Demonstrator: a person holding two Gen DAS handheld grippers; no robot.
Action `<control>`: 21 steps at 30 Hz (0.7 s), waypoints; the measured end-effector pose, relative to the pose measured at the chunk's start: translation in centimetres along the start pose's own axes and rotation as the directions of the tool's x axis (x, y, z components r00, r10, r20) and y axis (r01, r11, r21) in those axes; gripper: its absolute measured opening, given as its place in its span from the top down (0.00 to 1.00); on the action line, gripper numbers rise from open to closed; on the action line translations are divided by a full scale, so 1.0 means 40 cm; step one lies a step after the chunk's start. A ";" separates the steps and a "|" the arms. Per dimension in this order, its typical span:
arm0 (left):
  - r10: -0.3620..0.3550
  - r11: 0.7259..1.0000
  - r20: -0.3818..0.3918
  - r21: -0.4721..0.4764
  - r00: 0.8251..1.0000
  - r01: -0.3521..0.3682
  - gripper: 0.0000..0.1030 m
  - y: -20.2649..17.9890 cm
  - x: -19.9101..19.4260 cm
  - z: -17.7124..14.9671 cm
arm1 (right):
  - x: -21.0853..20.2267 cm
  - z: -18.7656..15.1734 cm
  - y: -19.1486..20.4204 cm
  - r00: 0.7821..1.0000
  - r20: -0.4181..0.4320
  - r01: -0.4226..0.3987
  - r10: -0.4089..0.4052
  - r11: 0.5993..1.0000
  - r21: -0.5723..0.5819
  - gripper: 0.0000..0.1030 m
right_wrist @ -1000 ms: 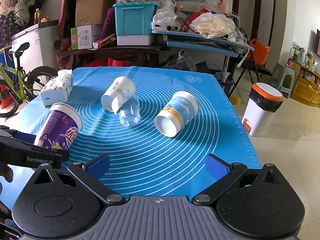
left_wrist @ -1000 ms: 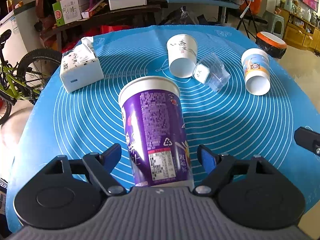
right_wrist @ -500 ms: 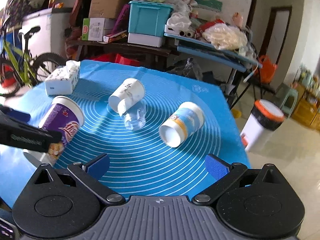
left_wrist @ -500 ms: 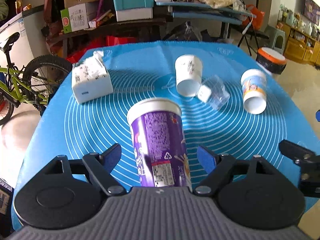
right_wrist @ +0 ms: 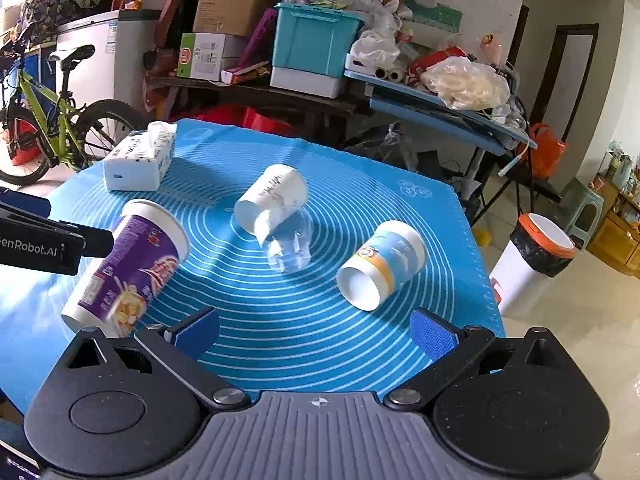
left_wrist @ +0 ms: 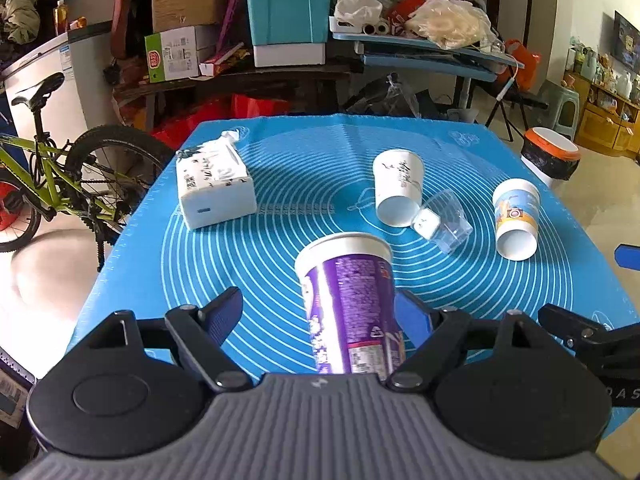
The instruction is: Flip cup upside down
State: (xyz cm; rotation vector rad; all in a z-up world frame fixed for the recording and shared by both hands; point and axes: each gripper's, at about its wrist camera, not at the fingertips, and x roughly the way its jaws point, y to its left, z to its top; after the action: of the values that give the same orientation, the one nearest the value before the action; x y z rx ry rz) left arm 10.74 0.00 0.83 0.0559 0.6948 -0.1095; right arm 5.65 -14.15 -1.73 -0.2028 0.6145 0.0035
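Note:
A tall purple cup (left_wrist: 352, 312) with a white rim stands between the fingers of my left gripper (left_wrist: 320, 316), tilted. The jaws are spread wide; the right pad (left_wrist: 412, 322) is close against the cup and the left pad (left_wrist: 224, 312) is apart from it. In the right wrist view the purple cup (right_wrist: 128, 268) leans at the left, blurred, next to the left gripper's finger (right_wrist: 48, 240). My right gripper (right_wrist: 314, 334) is open and empty above the blue mat (right_wrist: 304, 332).
A white cup (left_wrist: 398, 188), a clear plastic cup (left_wrist: 444, 226) and a blue-and-orange cup (left_wrist: 516, 216) lie on their sides on the mat. A tissue pack (left_wrist: 214, 188) sits at the back left. A bicycle (left_wrist: 52, 184) and a bin (left_wrist: 550, 156) flank the table.
The left gripper has pulled back and up, and the purple cup now sits nearer its right finger and leans. The right gripper has risen and swung left.

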 end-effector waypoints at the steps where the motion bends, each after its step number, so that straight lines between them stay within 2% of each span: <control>1: 0.004 1.000 0.003 0.000 1.000 -0.004 0.20 0.005 -0.002 -0.001 | -0.002 0.003 0.004 1.000 0.004 -0.002 0.002 1.000 -0.004 0.00; 7: 0.018 1.000 -0.003 -0.020 1.000 -0.018 0.20 0.037 -0.003 -0.010 | -0.005 0.020 0.016 1.000 0.006 -0.013 0.013 1.000 -0.005 0.00; 15: 0.060 0.996 0.009 -0.064 0.998 -0.059 0.20 0.101 -0.016 -0.024 | -0.015 0.038 0.053 0.997 0.000 -0.073 0.073 0.997 -0.001 0.00; 19: 0.094 0.993 -0.001 -0.076 0.996 -0.093 0.19 0.139 -0.013 -0.042 | -0.021 0.075 0.098 0.999 0.017 -0.034 0.037 0.988 -0.153 0.00; 21: 0.109 0.991 -0.006 -0.083 0.994 -0.109 0.19 0.156 -0.011 -0.053 | -0.016 0.107 0.124 0.999 0.048 0.019 -0.006 0.957 -0.291 0.00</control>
State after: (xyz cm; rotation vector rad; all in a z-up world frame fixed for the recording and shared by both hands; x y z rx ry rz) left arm 9.78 6.42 -0.41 0.0145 0.6957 0.0244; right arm 7.24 -8.44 1.12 -0.4916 0.5641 0.0871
